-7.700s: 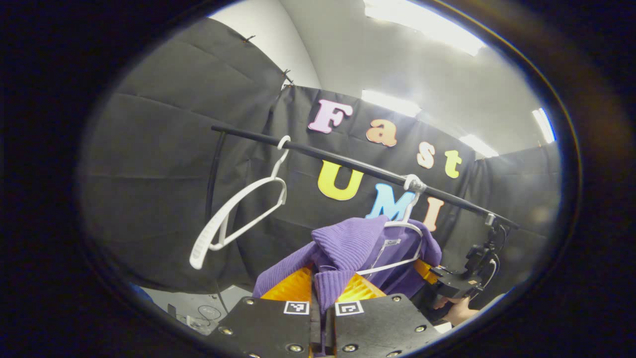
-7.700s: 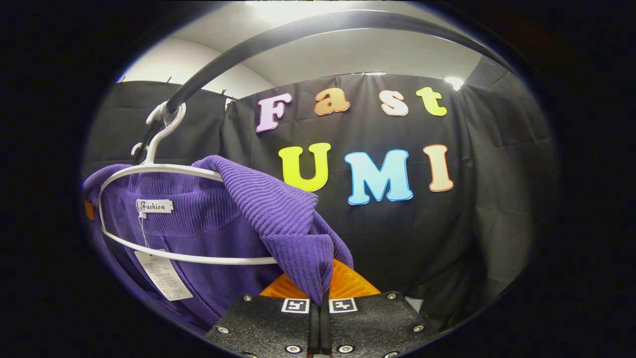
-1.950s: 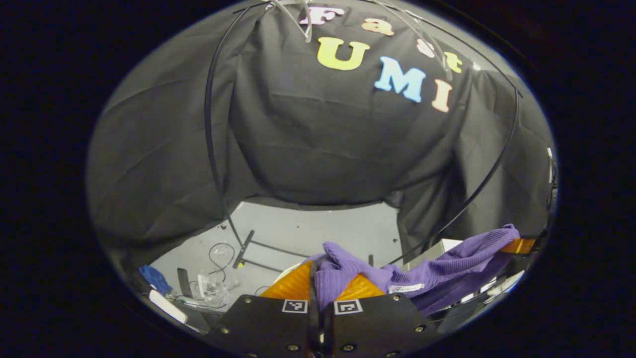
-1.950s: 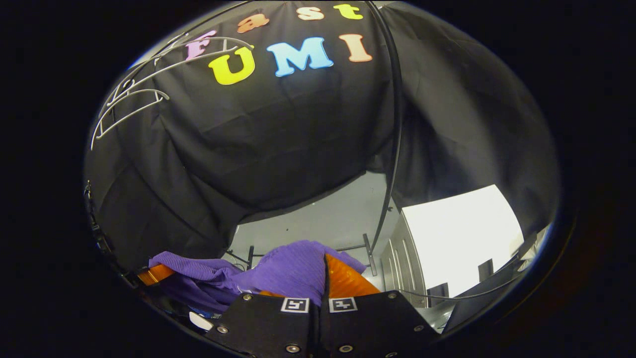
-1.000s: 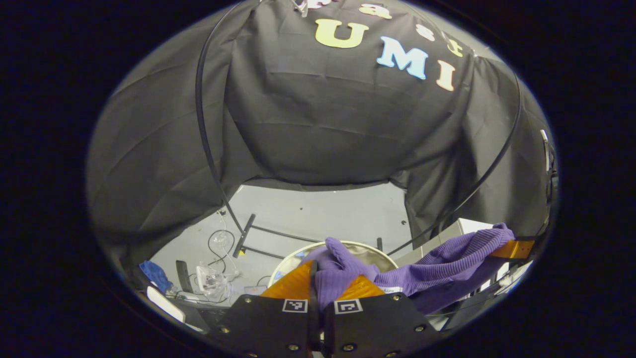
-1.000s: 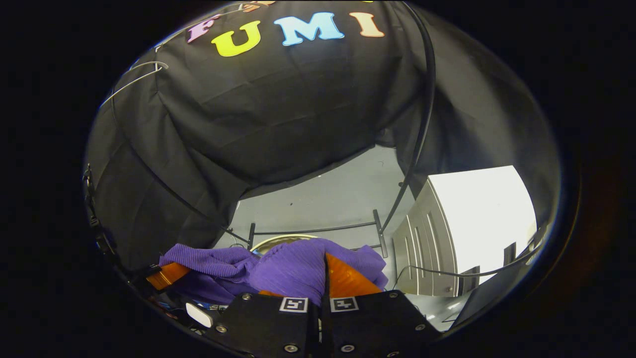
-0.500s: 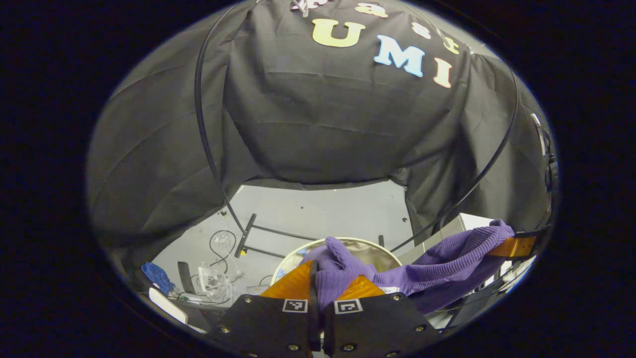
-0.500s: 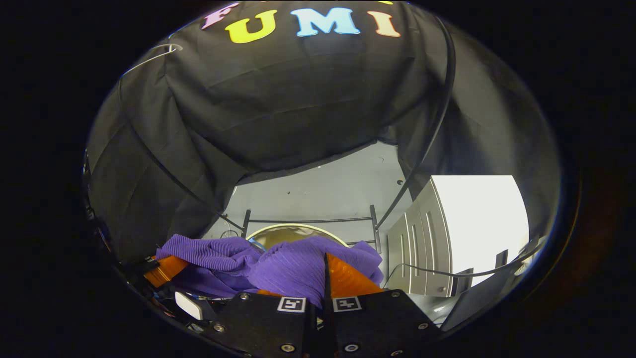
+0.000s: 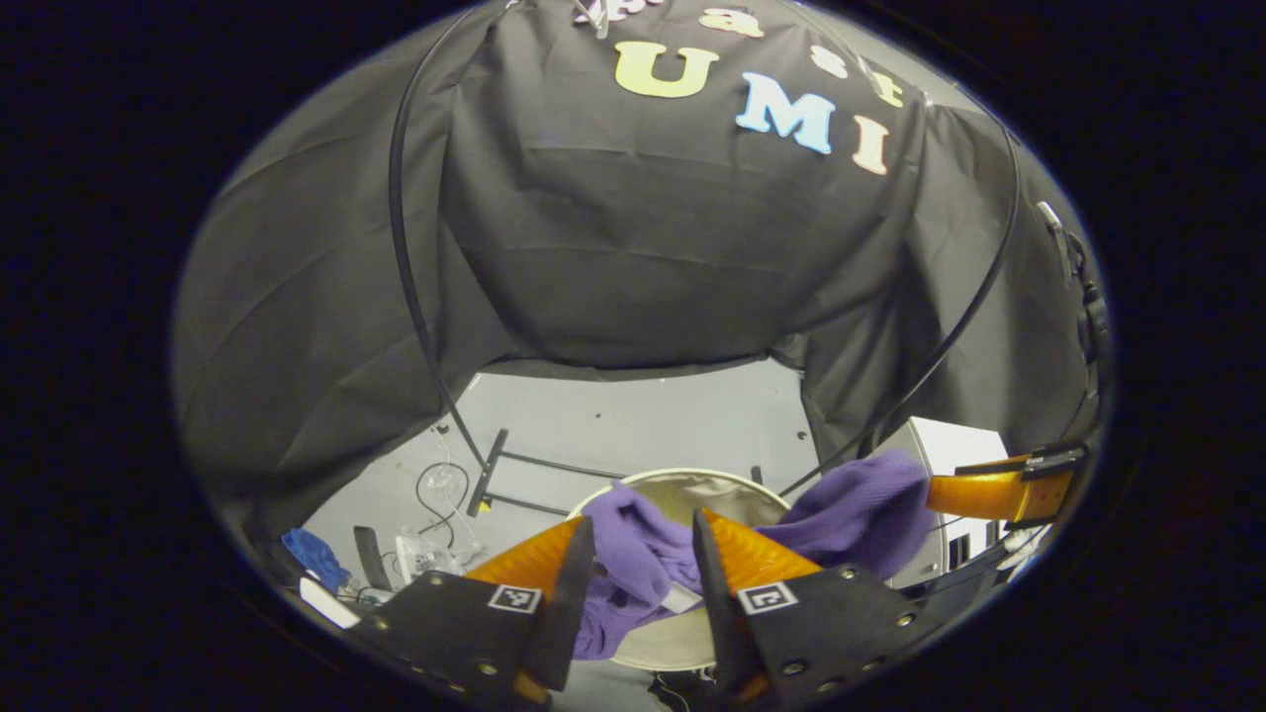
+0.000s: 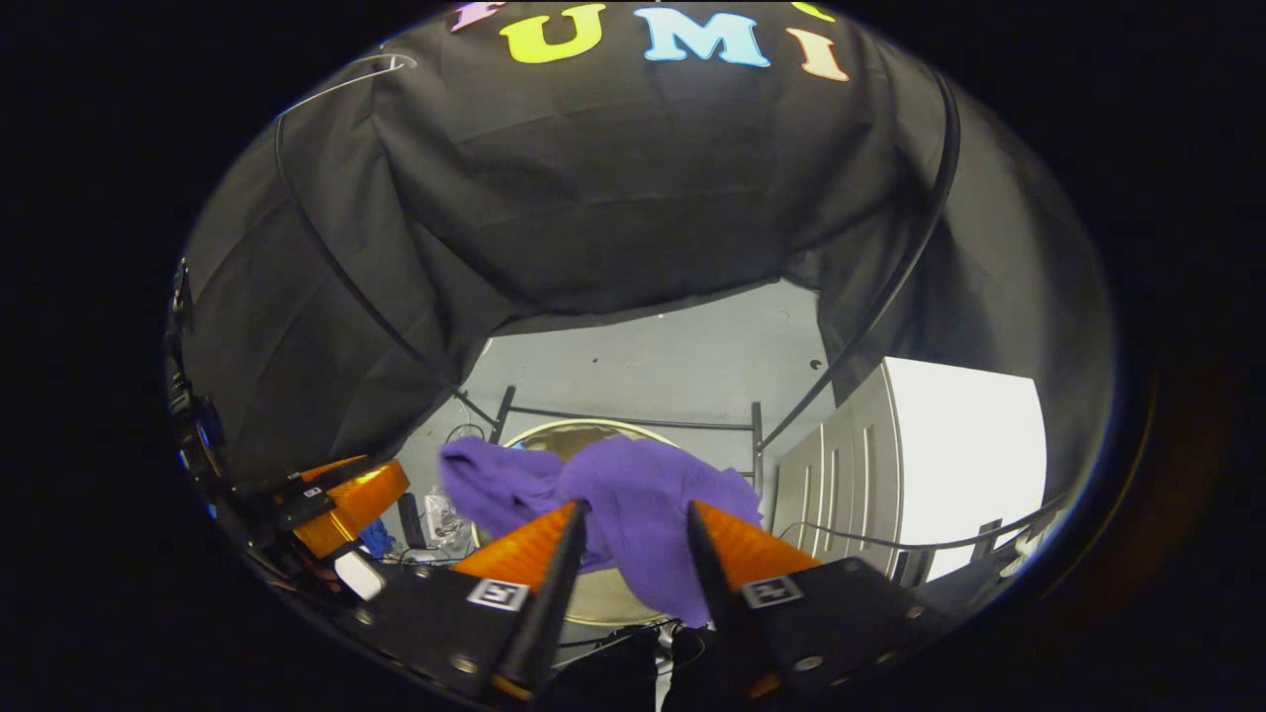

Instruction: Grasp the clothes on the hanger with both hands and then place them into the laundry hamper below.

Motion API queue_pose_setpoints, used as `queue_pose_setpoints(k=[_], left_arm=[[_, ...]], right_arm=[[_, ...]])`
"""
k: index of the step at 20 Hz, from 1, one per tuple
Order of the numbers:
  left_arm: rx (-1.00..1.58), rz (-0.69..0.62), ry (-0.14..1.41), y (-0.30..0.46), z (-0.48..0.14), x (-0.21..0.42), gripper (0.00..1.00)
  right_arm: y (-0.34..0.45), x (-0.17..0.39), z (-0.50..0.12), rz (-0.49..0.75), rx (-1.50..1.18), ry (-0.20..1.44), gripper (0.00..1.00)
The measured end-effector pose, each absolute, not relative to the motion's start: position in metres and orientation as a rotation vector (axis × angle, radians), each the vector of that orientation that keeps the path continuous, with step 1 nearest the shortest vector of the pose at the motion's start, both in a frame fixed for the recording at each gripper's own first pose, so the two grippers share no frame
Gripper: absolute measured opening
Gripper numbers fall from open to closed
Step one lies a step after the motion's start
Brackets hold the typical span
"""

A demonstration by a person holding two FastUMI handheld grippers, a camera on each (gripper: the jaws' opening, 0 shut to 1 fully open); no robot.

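Hanging over the round laundry hamper [image 9: 682, 485], the purple knit sweater [image 9: 633, 554] sags toward its rim. Left tool [image 9: 641, 564] and right tool [image 10: 630, 554] both stand spread wide, fingers clear of the fabric.

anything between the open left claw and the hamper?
Left gripper view: the purple sweater hangs between the left claw fingers, over the hamper.

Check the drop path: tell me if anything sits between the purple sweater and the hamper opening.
Nothing visible blocks it. The purple sweater hangs directly over the laundry hamper, whose open rim shows behind it. Both the left gripper and right gripper stand open beside the cloth.
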State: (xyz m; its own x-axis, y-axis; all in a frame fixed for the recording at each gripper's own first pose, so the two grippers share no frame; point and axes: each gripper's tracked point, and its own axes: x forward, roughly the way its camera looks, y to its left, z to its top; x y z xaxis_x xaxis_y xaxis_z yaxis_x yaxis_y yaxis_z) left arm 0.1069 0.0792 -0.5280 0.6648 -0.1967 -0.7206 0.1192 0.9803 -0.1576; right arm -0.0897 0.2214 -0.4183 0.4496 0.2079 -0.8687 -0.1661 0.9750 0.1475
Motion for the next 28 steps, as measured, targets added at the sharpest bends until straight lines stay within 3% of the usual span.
queue_pose_setpoints(k=[2, 3, 5, 6, 7, 8, 16, 21, 22, 23, 28], left_arm=[[-0.073, -0.184, 0.828, 0.083, -0.525, 0.106, 0.83], [-0.044, -0.175, 0.819, 0.089, -0.522, 0.111, 0.95], [0.005, -0.165, 0.777, 0.095, -0.504, 0.12, 0.99], [0.014, -0.173, 0.767, 0.092, -0.497, 0.122, 0.95], [0.018, -0.178, 0.761, 0.089, -0.492, 0.122, 1.0], [0.016, -0.187, 0.756, 0.086, -0.486, 0.124, 0.95], [0.003, -0.264, 0.646, 0.031, -0.397, 0.146, 0.95], [-0.083, -0.262, 0.503, -0.025, -0.302, 0.155, 1.0], [-0.095, -0.25, 0.467, -0.032, -0.279, 0.158, 0.9], [-0.105, -0.243, 0.43, -0.037, -0.257, 0.158, 1.0], [-0.091, -0.233, 0.256, -0.062, -0.148, 0.16, 0.99]], right_arm=[[0.218, -0.084, -0.405, 0.226, 0.044, 1.054, 0.94], [0.213, -0.079, -0.396, 0.222, 0.042, 1.035, 0.96], [0.2, -0.067, -0.376, 0.195, 0.045, 0.979, 0.94], [0.191, -0.062, -0.364, 0.178, 0.052, 0.946, 0.96], [0.182, -0.055, -0.352, 0.16, 0.057, 0.914, 0.96], [0.171, -0.051, -0.341, 0.141, 0.058, 0.883, 0.96], [0.081, -0.046, -0.268, -0.009, 0.079, 0.69, 0.96], [0.015, -0.05, -0.214, -0.086, 0.072, 0.542, 0.96], [0.003, -0.048, -0.206, -0.099, 0.086, 0.518, 0.96], [-0.009, -0.045, -0.195, -0.112, 0.099, 0.489, 0.96], [-0.075, -0.027, -0.129, -0.17, 0.075, 0.285, 0.96]])
